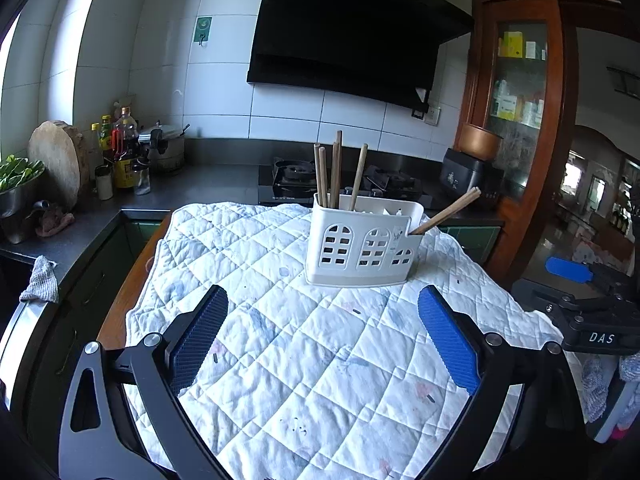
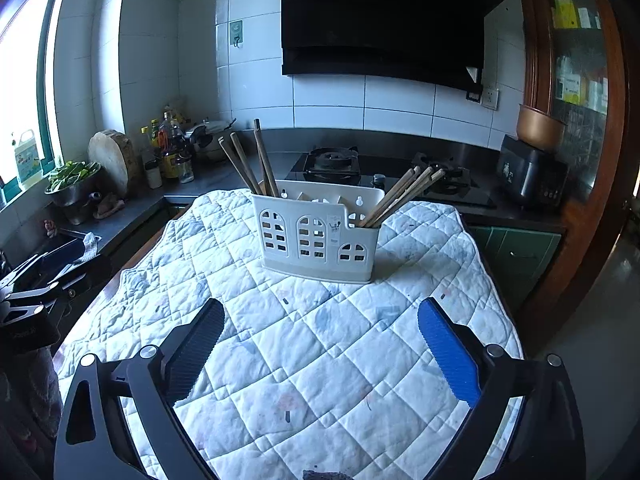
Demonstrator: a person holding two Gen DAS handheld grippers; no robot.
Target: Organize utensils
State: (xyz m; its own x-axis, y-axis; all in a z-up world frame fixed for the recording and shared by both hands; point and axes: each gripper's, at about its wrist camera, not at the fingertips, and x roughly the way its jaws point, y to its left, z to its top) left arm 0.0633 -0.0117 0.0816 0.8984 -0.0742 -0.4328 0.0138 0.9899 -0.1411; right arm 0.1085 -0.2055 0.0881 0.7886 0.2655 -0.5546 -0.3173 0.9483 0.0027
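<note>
both claws hang back over the quilted table (image 1: 280, 360), left claw (image 1: 322, 340) and right claw (image 2: 320, 344) spread wide, gripping nothing. the chopsticks (image 2: 400, 196) already lean in the white holder (image 2: 320, 236), sorted into end compartments, upright for easy reach.

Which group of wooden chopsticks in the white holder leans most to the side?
The chopsticks in the low right compartment; they slant far rightward, while the left group stands nearly upright.
</note>
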